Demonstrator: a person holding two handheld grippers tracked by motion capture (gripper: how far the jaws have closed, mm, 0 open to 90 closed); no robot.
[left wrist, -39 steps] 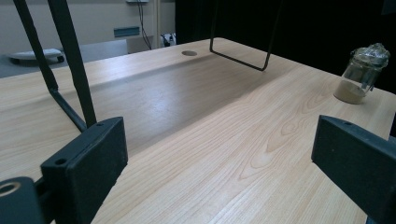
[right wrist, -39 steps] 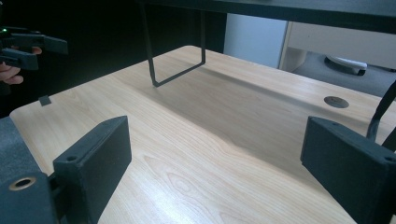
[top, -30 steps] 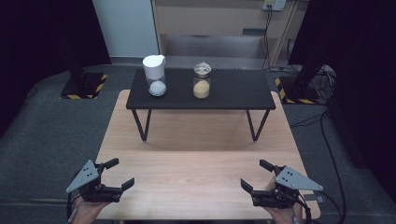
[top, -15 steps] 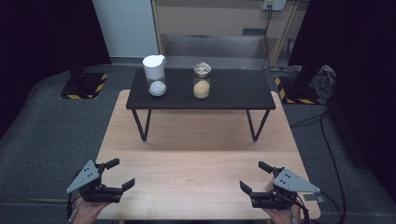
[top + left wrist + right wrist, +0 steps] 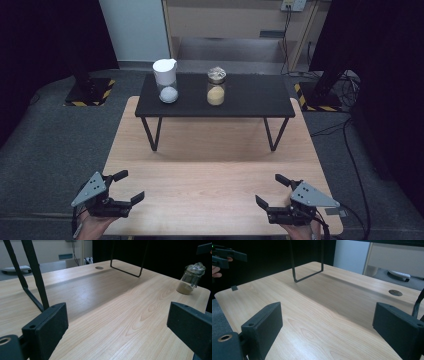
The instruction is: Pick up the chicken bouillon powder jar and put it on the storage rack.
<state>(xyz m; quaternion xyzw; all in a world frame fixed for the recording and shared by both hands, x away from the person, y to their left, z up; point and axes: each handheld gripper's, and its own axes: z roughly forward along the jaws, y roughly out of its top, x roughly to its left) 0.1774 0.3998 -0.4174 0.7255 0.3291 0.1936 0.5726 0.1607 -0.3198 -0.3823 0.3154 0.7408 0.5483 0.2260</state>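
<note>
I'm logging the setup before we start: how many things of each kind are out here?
Jars: 3 (white-topped jar and tan-powder jar on the black table, third jar on the wooden table)
Tables: 2 (black table, wooden table)
Grippers: 2 (left gripper, right gripper, both open, holding nothing)
Total: 7

The wooden table (image 5: 215,165) lies bare and open between the left gripper (image 5: 122,186) and the right gripper (image 5: 270,192). Ahead, the black bench (image 5: 250,97) stands across the path, its wire legs (image 5: 150,134) leaving an open tunnel beneath. On top, a white-lidded jar (image 5: 166,81) and a sand jar (image 5: 216,87) stand apart, seemingly with passable room between.
</note>
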